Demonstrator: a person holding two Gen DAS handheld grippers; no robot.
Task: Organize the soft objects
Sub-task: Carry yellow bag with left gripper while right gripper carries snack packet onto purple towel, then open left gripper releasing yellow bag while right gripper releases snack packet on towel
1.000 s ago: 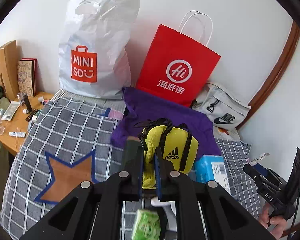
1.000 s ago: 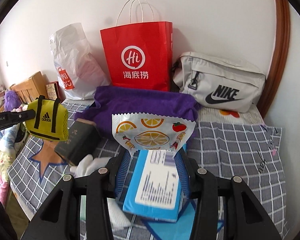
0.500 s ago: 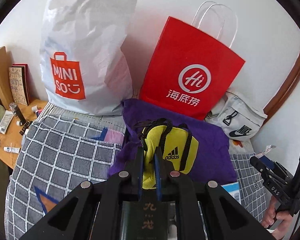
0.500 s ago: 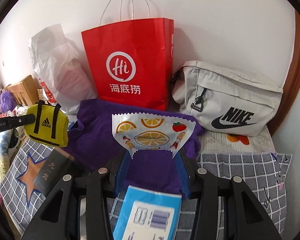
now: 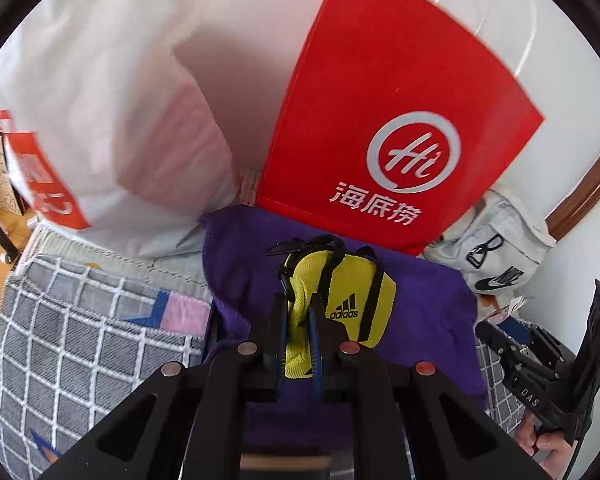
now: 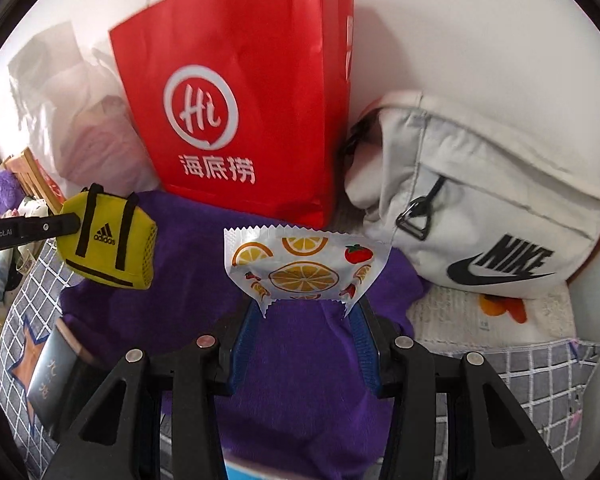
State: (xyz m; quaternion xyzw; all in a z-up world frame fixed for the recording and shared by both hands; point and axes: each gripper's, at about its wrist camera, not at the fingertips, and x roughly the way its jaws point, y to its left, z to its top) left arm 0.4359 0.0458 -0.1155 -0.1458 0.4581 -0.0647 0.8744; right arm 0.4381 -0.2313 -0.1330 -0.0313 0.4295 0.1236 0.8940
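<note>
Left wrist view puts the yellow Adidas pouch [image 5: 340,300] at centre frame, where our left gripper [image 5: 299,312] has its two fingers pressed in on the pouch's folded edge, pinching it and holding it up over the purple cloth [image 5: 420,300] spread across the middle. In the right wrist view we see the same pouch [image 6: 108,246] at the left edge of the frame, hanging off the tip of the left gripper [image 6: 66,225] above the purple cloth [image 6: 180,280].

At the centre of the right wrist view, our right gripper [image 6: 306,312] holds a fruit-print packet [image 6: 304,268] between its fingers, which stand fairly wide and bear on the packet's two lower corners. The packet sits above the cloth.

Behind the cloth stands a red paper bag [image 6: 240,100] in the upper middle of the frame, with a grey Nike bag [image 6: 480,208] just beside it at right and a white plastic bag [image 5: 112,100] to its left. A grey checked blanket [image 5: 80,340] fills the lower left of the left wrist view, and a dark box [image 6: 56,376] lies at the lower left of the right wrist view, at the cloth's edge.
</note>
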